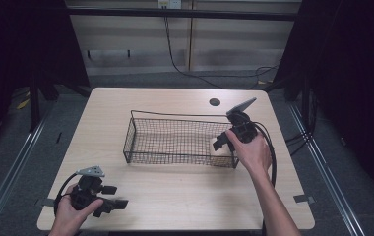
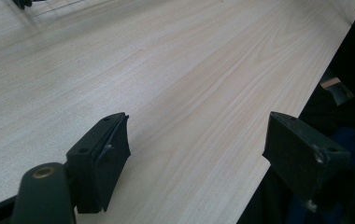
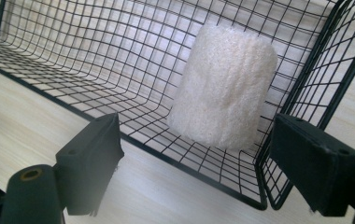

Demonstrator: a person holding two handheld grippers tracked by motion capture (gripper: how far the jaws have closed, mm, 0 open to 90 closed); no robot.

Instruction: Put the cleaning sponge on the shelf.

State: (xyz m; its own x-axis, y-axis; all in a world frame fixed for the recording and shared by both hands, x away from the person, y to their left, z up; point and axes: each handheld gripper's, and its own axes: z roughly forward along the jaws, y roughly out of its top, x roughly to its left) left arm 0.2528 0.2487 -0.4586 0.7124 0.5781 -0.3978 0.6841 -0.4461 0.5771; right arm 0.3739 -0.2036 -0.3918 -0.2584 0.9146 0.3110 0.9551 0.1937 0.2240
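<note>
From the high view, my right gripper (image 1: 223, 141) hangs at the right end of the wire basket (image 1: 140, 147), jaws dipped over the rim near a pale roll (image 1: 219, 147) lying in that corner. My left gripper (image 1: 121, 202) rests low at the near left of the table (image 1: 185, 191), well apart from the basket. The roll is half masked by mesh and by my right hand (image 1: 254, 152), so its shape is hard to read here.

In the left gripper view my jaws stand wide with nothing between them — bare wood beneath, the table's edge running off to the right. A sliver of the basket is cut off at the top left.

In the right gripper view the white fibrous roll (image 3: 224, 86) sits inside the basket's corner (image 3: 259, 186), on the mesh floor. My jaws gape wide on either side of it but nearer the camera, pads off it — nothing held. I judge the placing step is done and this is the letting-go; next I should lift clear without snagging the rim. Whether the roll leans on the end wall I cannot tell.
</note>
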